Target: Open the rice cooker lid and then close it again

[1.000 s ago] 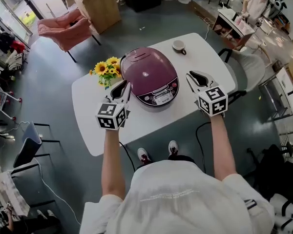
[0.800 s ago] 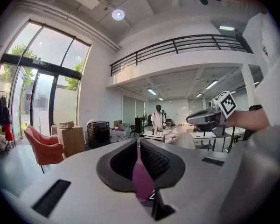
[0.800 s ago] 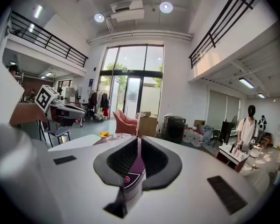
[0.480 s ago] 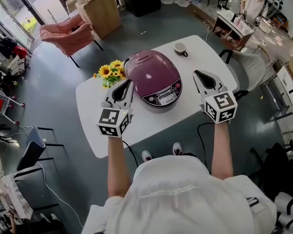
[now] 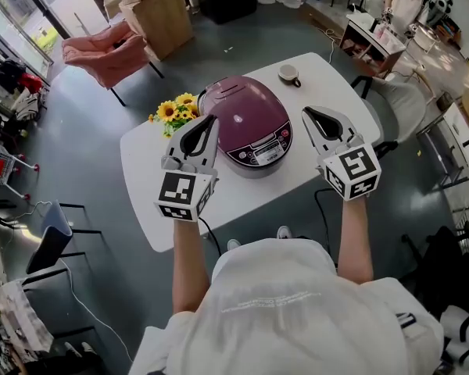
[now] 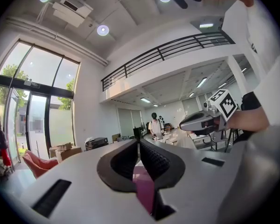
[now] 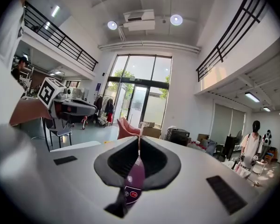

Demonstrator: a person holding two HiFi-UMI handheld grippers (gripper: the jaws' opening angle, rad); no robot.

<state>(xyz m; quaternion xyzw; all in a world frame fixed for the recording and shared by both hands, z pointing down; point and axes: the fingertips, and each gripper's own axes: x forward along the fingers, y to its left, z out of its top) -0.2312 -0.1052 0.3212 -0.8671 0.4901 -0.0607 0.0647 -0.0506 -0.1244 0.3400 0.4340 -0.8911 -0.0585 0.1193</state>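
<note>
The purple rice cooker (image 5: pixel 246 122) sits mid-table with its lid down and its control panel facing me. My left gripper (image 5: pixel 211 119) hovers above the table at the cooker's left side; its jaws have just been closing with nothing between them, and they now meet, shut and empty. At the cooker's right side my right gripper (image 5: pixel 306 113) is held up, shut and empty too. In the left gripper view the left gripper (image 6: pixel 139 141) points level, with a sliver of the cooker (image 6: pixel 143 186) below its jaws. The right gripper view shows the right gripper (image 7: pixel 139 137) above the cooker (image 7: pixel 134 177).
The white table (image 5: pixel 152 186) also carries a bunch of sunflowers (image 5: pixel 174 109) left of the cooker and a cup (image 5: pixel 288 74) at the far edge. A pink armchair (image 5: pixel 105 44) stands beyond, a grey chair (image 5: pixel 399 108) to the right.
Both grippers have risen from beside the cooker toward the camera and look larger. Their jaws have come together. The cooker and its lid have not moved.
</note>
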